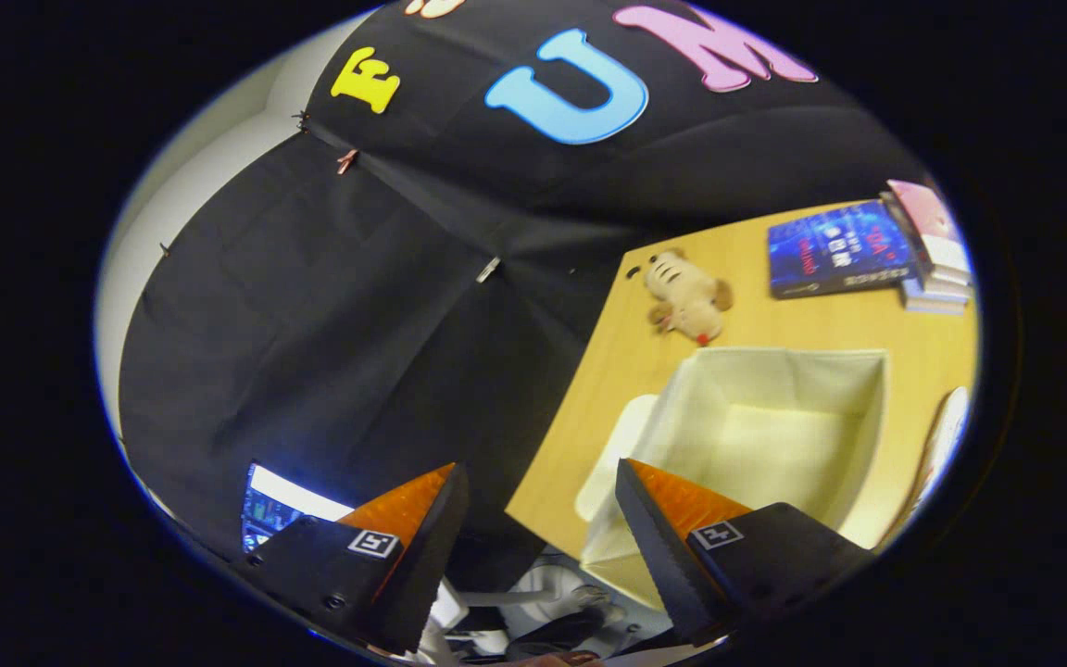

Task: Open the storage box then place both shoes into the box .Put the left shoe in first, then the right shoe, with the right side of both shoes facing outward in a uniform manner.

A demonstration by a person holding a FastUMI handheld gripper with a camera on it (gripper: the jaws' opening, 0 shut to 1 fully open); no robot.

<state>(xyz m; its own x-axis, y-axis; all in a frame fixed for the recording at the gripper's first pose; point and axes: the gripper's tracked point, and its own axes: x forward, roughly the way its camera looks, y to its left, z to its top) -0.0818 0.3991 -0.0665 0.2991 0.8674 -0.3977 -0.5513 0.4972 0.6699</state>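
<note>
One storage box sits open on the wooden table; jaws apart, empty.

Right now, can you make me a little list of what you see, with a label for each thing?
gripper: open, holding nothing, fingers apart in the air by the table's corner
storage box: cream fabric, open, nothing visible inside, just ahead of one finger
lid: pale, lying beside the box
plush toy: lying on the table beyond the box
books: stacked at the far side
table: light wood
</note>
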